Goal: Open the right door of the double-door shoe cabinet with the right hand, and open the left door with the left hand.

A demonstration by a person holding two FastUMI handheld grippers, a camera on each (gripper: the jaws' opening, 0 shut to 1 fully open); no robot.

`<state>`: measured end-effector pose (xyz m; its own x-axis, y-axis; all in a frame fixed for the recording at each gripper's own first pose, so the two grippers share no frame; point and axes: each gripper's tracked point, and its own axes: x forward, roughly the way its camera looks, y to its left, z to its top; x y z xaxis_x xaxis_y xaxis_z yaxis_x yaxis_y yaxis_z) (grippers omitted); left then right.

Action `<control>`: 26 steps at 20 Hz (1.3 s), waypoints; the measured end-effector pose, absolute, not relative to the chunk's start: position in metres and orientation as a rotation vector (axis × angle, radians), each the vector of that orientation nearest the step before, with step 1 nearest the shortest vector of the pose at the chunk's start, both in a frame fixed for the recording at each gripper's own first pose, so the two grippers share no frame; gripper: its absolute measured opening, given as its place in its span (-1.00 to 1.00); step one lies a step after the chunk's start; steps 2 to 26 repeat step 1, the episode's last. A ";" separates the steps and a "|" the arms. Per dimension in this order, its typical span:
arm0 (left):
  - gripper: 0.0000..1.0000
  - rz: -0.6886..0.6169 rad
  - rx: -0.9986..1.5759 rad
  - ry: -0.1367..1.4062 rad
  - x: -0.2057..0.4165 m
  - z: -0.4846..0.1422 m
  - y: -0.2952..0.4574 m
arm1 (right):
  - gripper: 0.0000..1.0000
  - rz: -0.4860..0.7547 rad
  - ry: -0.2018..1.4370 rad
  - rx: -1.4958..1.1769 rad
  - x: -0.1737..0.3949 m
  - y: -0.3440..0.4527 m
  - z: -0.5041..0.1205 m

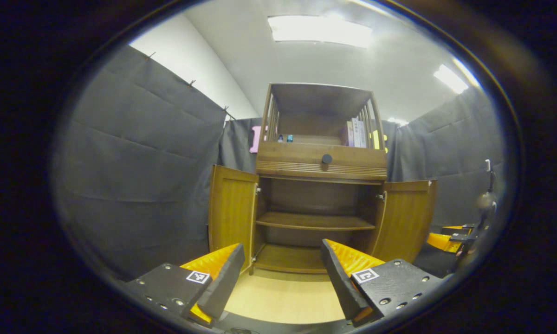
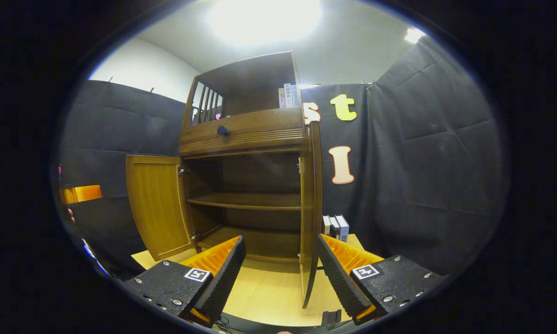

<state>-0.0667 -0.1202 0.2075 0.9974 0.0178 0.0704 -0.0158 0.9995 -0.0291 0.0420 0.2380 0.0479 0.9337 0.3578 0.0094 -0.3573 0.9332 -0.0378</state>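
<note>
The shoe cabinet stood on the table with both doors swung out, so the task looked complete. The left door and right door hung wide, baring an inner shelf. In the right gripper view the right door stood edge-on between that claw's fingers without touching them. Left claw and right claw were both released, grasping nothing. Books stood beside the cabinet; nothing blocked a retreat.

Open shelf bays between swung-out left door and right door
</note>
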 end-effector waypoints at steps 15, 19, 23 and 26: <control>0.97 0.015 -0.035 -0.064 -0.071 0.206 -0.122 | 0.90 0.370 -0.014 -0.036 0.041 0.239 0.046; 0.97 0.015 -0.035 -0.064 -0.071 0.206 -0.122 | 0.90 0.370 -0.014 -0.036 0.041 0.239 0.046; 0.97 0.015 -0.035 -0.064 -0.071 0.206 -0.122 | 0.90 0.370 -0.014 -0.036 0.041 0.239 0.046; 0.97 0.015 -0.035 -0.064 -0.071 0.206 -0.122 | 0.90 0.370 -0.014 -0.036 0.041 0.239 0.046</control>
